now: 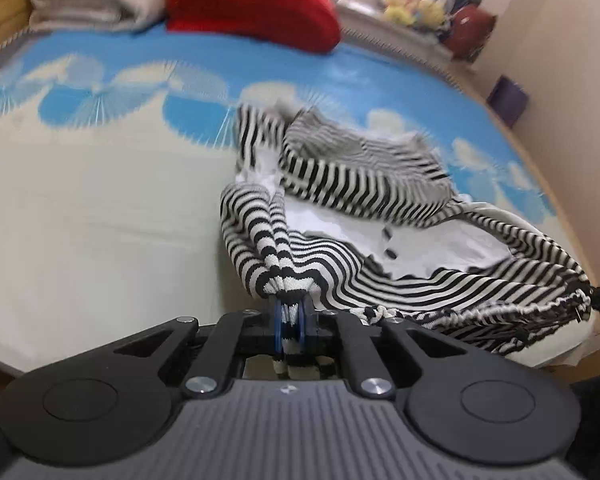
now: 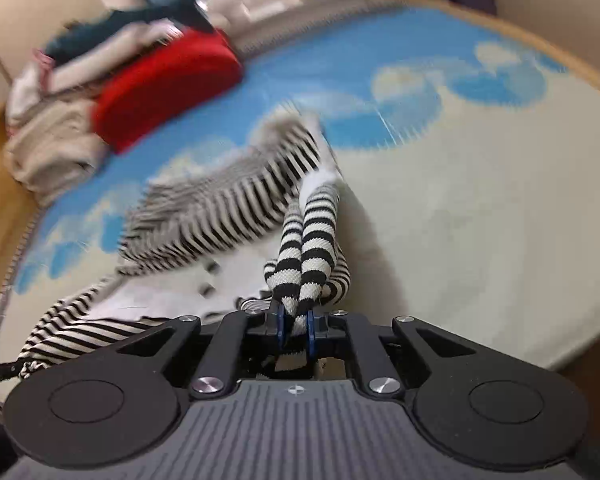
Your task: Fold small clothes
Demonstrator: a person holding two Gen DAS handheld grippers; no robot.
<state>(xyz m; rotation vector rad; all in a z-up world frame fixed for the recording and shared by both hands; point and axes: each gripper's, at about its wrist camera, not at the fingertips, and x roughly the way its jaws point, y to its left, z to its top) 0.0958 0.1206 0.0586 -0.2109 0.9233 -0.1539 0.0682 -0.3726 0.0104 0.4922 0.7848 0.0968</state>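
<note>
2 claws: both clamped on the striped garment (image 1: pixel 380 208)
Left claw (image 1: pixel 290 320): pinches a bunched striped edge
Right claw (image 2: pixel 295 322): pinches another — rolled
Garment: crumpled on the bed (image 1: pixel 100 220)

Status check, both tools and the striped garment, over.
Left tool shut on striped garment. Right tool shut on it too. Garment bunched, half lifted off the bed. Nothing blocking.
</note>
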